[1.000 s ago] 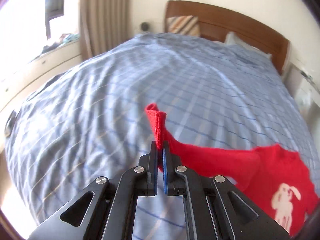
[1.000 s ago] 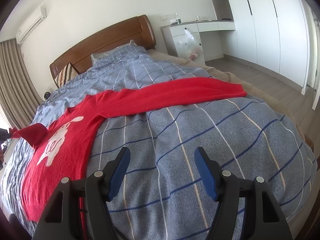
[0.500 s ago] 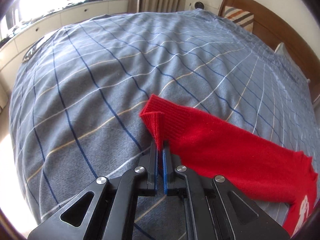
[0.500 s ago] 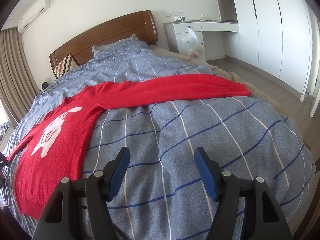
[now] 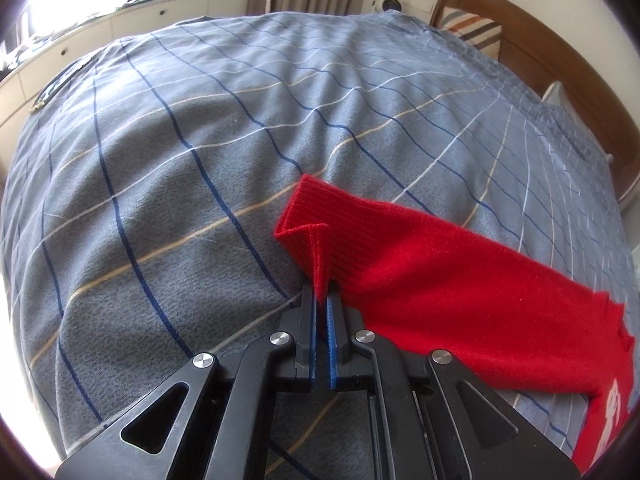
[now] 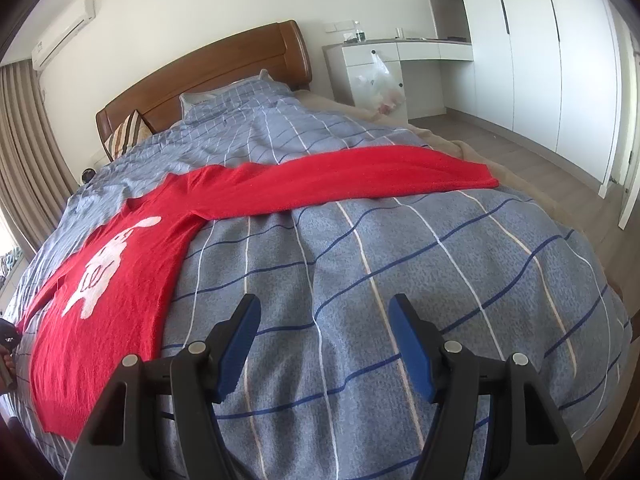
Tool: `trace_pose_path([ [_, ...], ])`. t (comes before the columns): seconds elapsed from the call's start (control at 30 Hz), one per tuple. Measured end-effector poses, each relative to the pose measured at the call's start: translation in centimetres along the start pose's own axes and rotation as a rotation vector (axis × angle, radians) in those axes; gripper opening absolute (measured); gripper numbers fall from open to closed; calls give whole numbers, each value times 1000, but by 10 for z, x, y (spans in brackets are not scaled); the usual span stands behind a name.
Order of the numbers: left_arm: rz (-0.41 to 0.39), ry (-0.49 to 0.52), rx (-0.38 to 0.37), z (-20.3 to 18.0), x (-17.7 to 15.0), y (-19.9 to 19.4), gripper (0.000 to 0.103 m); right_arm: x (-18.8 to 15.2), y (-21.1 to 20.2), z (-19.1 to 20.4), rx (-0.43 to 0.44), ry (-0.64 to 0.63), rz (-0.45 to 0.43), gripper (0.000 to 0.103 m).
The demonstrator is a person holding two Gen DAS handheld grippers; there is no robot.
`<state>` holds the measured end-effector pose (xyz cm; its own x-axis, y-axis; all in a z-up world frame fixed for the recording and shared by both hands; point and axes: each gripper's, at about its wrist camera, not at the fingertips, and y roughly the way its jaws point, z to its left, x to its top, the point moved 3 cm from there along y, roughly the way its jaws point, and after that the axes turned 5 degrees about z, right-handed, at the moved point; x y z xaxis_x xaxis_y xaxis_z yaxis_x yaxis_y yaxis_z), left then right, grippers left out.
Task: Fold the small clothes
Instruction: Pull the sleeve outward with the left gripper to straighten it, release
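Between the fingertips of the left gripper [image 5: 321, 305] a pinched-up fold of the red sweater's [image 5: 460, 296] ribbed cuff stands upright; the blue pads are drawn almost together, with only the cloth between them. Ahead and to the right of those fingers the sleeve [image 5: 400, 264] runs flat over the blue checked bedcover [image 5: 168, 168], widening toward the sweater's body at the right edge of the left wrist view. Far ahead to the right stand a wooden headboard [image 5: 560, 56] and a striped cushion [image 5: 476, 32].

In the right wrist view the right gripper [image 6: 324, 344] hangs over bare bedcover with its fingers spread wide, nothing between them. To the left of and ahead of its fingers the sweater lies spread flat, its white animal figure [image 6: 108, 264] facing up. Its other sleeve [image 6: 360, 184] stretches across the bed well beyond the fingertips, ending ahead and to the right, near the bed's edge. Farther right stand white wardrobes [image 6: 540, 48].
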<state>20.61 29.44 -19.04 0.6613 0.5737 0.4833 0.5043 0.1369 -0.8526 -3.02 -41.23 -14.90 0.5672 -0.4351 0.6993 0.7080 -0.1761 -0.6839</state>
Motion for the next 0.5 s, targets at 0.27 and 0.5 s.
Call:
trace_pose_path([
  [0.27,-33,126,52,-9,-7,-20,83,0,-2,0,3,11,-3,66],
  [0.5,-79,176,-28,-14,-45,-71,92,1,-4,-2,5,19,-10,66],
])
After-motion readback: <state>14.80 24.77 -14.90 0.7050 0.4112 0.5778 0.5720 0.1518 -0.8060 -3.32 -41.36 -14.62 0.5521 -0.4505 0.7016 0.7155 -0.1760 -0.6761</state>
